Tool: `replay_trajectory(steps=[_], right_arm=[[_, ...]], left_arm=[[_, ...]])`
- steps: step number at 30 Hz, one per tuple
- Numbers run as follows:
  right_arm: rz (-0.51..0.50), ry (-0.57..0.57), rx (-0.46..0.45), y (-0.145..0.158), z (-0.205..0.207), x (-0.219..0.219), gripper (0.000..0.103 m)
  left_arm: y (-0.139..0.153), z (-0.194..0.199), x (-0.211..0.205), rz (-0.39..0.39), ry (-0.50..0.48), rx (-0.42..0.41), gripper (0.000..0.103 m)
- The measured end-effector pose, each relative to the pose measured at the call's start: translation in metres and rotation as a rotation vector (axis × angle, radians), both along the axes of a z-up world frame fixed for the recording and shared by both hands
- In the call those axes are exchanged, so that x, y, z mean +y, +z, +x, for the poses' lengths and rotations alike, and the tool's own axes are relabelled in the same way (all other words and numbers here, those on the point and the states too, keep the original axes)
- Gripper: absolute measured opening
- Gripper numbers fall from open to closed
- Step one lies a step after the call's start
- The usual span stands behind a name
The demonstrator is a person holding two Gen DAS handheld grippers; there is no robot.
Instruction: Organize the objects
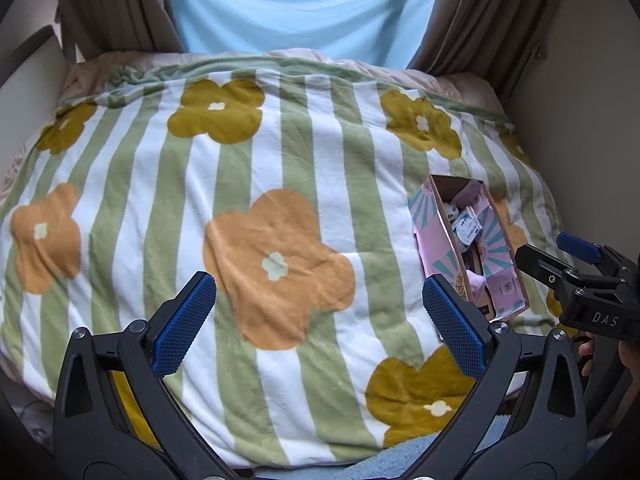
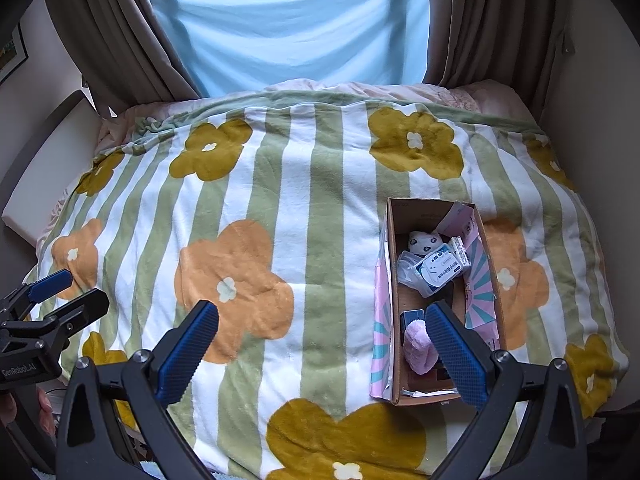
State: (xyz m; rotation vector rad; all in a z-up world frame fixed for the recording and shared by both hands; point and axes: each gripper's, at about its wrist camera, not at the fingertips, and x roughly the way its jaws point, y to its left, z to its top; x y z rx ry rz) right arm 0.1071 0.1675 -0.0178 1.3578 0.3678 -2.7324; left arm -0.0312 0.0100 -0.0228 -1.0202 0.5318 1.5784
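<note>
Left wrist view: left gripper [image 1: 318,320] spread wide, nothing between the blue pads, hovering over the striped flower blanket [image 1: 248,208] on the bed. Cardboard box [image 1: 466,246] with pink outer print sits on the blanket to the right, open top, just beyond the right pad. Inside: small white items and a pink plush thing [image 1: 476,280] at the near end; contents too foreshortened here to tell apart properly. Right gripper [image 1: 560,256] enters from the right edge, near the box's right side, jaws parted, empty. A fingertip shows below it.

Right wrist view: right gripper [image 2: 322,344] wide open, holding nothing, above the blanket [image 2: 320,208]. Its right pad overlaps the near end of the box [image 2: 394,264]. Box holds a white printed packet [image 2: 438,270], a white plush with dark spots [image 2: 424,242], a clear plastic piece, a dark blue item and the pink plush [image 2: 418,346] at the near end. Left gripper [image 2: 68,292] at the left edge, open, empty. Light blue curtain [image 2: 288,28] and brown drapes behind the bed.
</note>
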Motion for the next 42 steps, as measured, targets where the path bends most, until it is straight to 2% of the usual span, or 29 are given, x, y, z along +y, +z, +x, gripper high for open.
replay_trajectory(steps=[42], right_arm=[[0.01, 0.014, 0.012, -0.0011, 0.0006, 0.0004, 0.103]], left_arm=[[0.0, -0.0084, 0.0005, 0.001, 0.01, 0.015, 0.103]])
